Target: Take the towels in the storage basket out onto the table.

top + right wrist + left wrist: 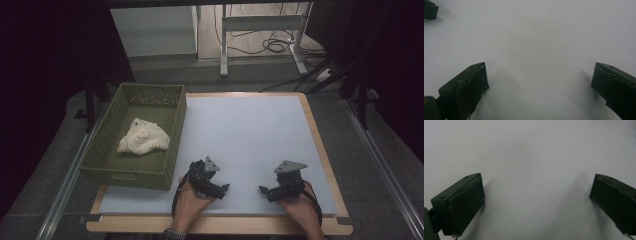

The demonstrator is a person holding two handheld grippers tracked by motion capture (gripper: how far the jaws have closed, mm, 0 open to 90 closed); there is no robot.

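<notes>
High view: crumpled cream cloth (143,138) lies in green basket (170,130)

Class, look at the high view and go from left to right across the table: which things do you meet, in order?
Green basket with the cream cloth inside it → left gripper → right gripper, both open and resting on the white mat.

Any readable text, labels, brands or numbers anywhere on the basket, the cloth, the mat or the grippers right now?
None can be read.
Green basket: no label or lettering visible.
White cloth in it: faint marks, too small and blurred to tell.
Grey mat: plain.
Left gripper and right gripper: no markings legible.
</notes>
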